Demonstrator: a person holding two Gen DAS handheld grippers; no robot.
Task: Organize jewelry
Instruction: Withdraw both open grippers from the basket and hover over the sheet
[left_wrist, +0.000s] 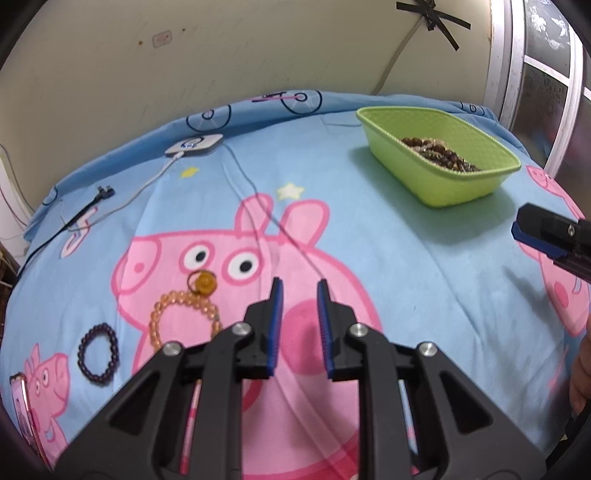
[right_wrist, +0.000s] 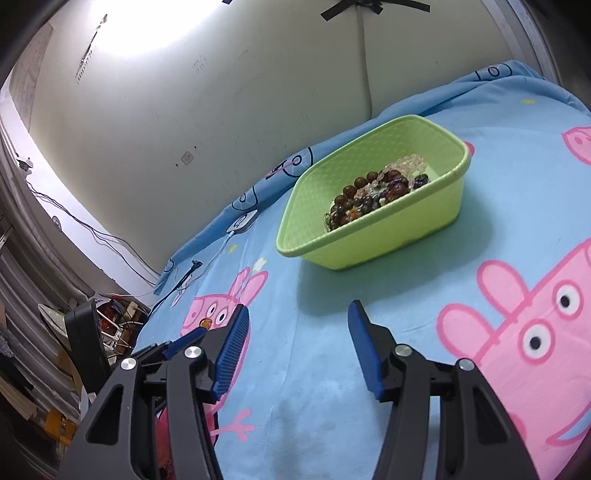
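While both grippers hang over the blue cartoon-pig bedsheet (left_wrist: 406, 258), nothing sits between either pair of pads. L to R, left wrist view: phone (left_wrist: 20, 406) at near-left edge of bed; dark purple bead bracelet (left_wrist: 98, 350) next, flat on sheet; orange bead bracelet (left_wrist: 183, 321) just R of it, w/ amber ring (left_wrist: 204, 282) touching its far side. White charger puck (left_wrist: 195, 144) + cable near far-left edge. Left gripper (left_wrist: 301, 295): jaws a small gap apart, empty, over the pig print, bracelets to its L and not touched. Green basket (left_wrist: 458, 184) toward far-right corner, holds mixed brown/clear beaded pieces (right_wrist: 373, 195). Right gripper (right_wrist: 297, 325): jaws wider apart, empty, basket ahead of it, well clear.
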